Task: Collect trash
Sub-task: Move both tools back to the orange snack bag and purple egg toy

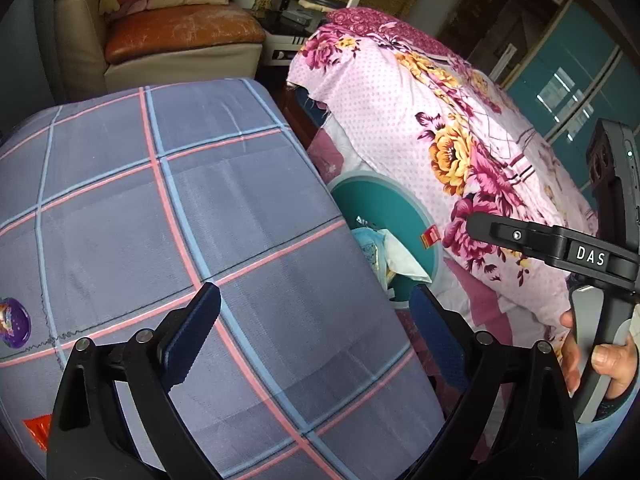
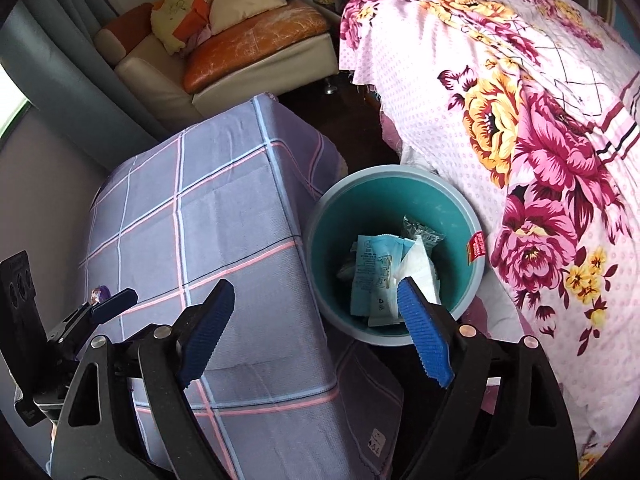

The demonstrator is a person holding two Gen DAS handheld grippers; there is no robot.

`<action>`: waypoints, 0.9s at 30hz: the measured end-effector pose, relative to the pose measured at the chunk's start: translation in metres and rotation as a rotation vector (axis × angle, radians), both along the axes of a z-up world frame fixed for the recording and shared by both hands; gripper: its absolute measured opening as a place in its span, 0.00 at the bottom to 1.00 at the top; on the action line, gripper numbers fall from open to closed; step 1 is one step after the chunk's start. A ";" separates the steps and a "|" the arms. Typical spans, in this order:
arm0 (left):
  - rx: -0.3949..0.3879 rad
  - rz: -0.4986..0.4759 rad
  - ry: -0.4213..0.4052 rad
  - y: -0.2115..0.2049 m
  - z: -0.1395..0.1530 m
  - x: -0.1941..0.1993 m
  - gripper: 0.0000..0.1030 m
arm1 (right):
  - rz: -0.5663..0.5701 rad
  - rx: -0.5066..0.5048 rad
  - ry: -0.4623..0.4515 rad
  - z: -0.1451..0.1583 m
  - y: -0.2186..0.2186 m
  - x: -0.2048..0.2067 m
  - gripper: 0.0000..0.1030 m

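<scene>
A teal bin (image 2: 360,204) stands on the floor between a checked-cloth table (image 2: 224,200) and a bed. It holds a blue-white packet (image 2: 372,264), a white tissue (image 2: 420,268) and a dark wrapper (image 2: 422,232). My right gripper (image 2: 316,320) hangs open above the bin's near rim with nothing between its fingers. My left gripper (image 1: 316,320) is open and empty over the table's right edge. A purple wrapper (image 1: 14,322) and an orange-red wrapper (image 1: 38,432) lie on the cloth at the far left. The table hides part of the bin (image 1: 376,204) in the left wrist view.
A bed with a pink floral quilt (image 2: 520,120) runs along the right, close to the bin. A cream sofa with orange cushions (image 2: 248,40) stands at the back. A hand (image 1: 612,360) holds the right gripper's handle at the right edge.
</scene>
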State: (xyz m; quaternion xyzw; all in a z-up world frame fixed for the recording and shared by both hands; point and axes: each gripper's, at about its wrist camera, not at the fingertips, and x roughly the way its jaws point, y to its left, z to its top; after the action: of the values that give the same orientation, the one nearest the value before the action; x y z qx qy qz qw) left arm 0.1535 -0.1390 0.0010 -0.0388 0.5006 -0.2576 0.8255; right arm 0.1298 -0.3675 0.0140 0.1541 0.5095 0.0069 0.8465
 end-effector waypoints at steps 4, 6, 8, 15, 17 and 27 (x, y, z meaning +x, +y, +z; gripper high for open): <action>-0.009 0.030 -0.008 0.020 0.005 -0.014 0.95 | 0.036 -0.009 -0.006 0.008 0.022 -0.008 0.78; -0.008 0.044 -0.011 0.031 0.007 -0.021 0.95 | 0.058 -0.013 -0.008 0.011 0.033 -0.013 0.82; -0.003 0.059 -0.013 0.042 0.008 -0.028 0.95 | 0.087 -0.018 -0.009 0.013 0.048 -0.017 0.82; 0.042 0.144 0.003 0.098 -0.002 -0.056 0.95 | 0.199 -0.020 0.021 0.005 0.104 -0.030 0.82; 0.068 0.186 0.015 0.119 -0.009 -0.064 0.95 | 0.237 -0.021 0.035 0.001 0.122 -0.032 0.82; 0.107 0.339 0.108 0.208 -0.048 -0.095 0.95 | 0.377 -0.029 0.082 -0.019 0.195 -0.041 0.82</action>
State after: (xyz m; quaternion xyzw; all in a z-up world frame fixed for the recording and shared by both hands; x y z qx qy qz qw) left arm 0.0584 0.0688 -0.0474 -0.0925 0.5435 -0.0856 0.8299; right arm 0.0883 -0.1724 -0.0051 0.0437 0.5637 0.1515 0.8108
